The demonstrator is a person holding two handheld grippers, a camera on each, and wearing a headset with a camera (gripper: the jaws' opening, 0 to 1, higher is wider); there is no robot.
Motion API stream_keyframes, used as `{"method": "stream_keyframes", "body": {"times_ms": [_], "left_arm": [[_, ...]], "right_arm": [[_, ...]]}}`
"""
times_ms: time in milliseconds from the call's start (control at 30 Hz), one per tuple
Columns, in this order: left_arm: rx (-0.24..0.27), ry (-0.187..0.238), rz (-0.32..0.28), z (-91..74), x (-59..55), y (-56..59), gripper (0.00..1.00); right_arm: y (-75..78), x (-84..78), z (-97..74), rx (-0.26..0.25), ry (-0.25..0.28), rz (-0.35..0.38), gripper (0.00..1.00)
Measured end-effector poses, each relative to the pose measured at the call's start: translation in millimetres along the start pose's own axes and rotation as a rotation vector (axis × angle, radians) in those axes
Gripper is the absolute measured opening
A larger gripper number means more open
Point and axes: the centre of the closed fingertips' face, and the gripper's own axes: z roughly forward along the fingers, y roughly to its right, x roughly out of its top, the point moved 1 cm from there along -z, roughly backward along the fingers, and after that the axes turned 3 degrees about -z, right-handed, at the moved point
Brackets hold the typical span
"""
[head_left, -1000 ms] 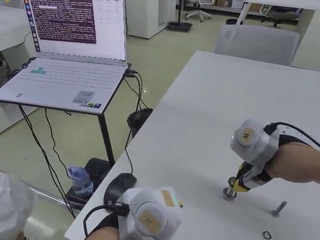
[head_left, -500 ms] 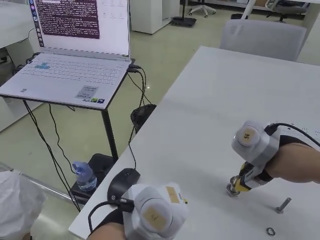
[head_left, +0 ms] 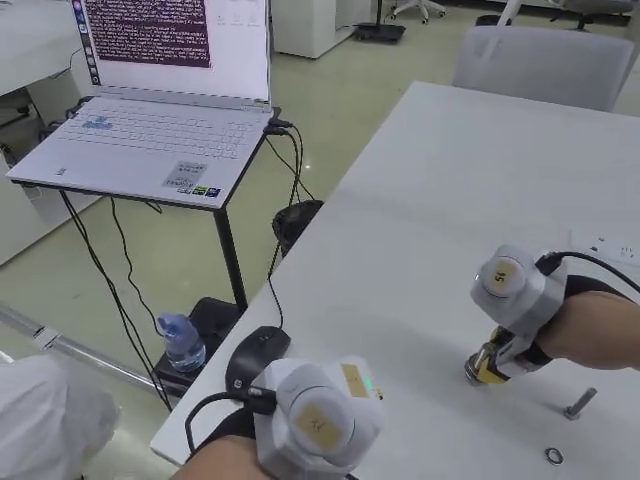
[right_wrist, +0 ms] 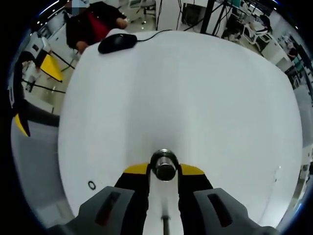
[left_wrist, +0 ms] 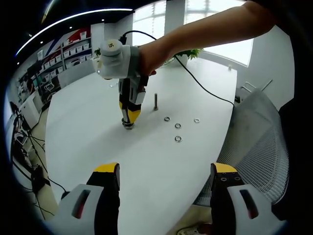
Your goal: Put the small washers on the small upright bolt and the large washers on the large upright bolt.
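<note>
Large bolt (right_wrist: 165, 165) stands upright on the white table (right_wrist: 195, 88), clamped between the yellow-tipped jaws of the right gripper (right_wrist: 165, 172), which press on both its sides. In the left gripper view, the small bolt (left_wrist: 156, 101) stands upright near it but apart, and four washers (left_wrist: 178, 126) lie loose on the table beside them. The left gripper (left_wrist: 164, 171) is at the table's near edge, its jaws wide apart with nothing between them. A black mouse (head_left: 258, 355) lies close by.

White table (head_left: 420, 230); yellow-tipped fingers (left_wrist: 106, 169) (black mouse (head_left: 256, 358)).
</note>
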Motion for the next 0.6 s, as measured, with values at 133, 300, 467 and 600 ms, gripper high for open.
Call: {"method": "stream_keyframes", "body": {"times_ms": [133, 300, 467, 600], "left_arm": [[-0.001, -0.002, -0.004, 0.2, -1.5, 1.0, 0.75], [-0.002, -0.006, -0.008, -0.5, -3.5, 2.0, 0.74], [-0.002, -0.007, -0.013, -0.6, -5.4, 2.6, 0.74], [-0.002, -0.001, -0.017, -0.5, -4.2, 2.5, 0.73]], "right_arm": [[-0.1, -0.2, 3.2, 0.005, 0.0, 0.007, 0.22], [0.1, -0.9, 5.2, 0.002, -0.008, 0.003, 0.22], [0.6, -0.4, 6.0, 0.0, -0.005, 0.004, 0.22], [0.9, -1.1, 6.6, 0.0, -0.008, 0.013, 0.22]]}}
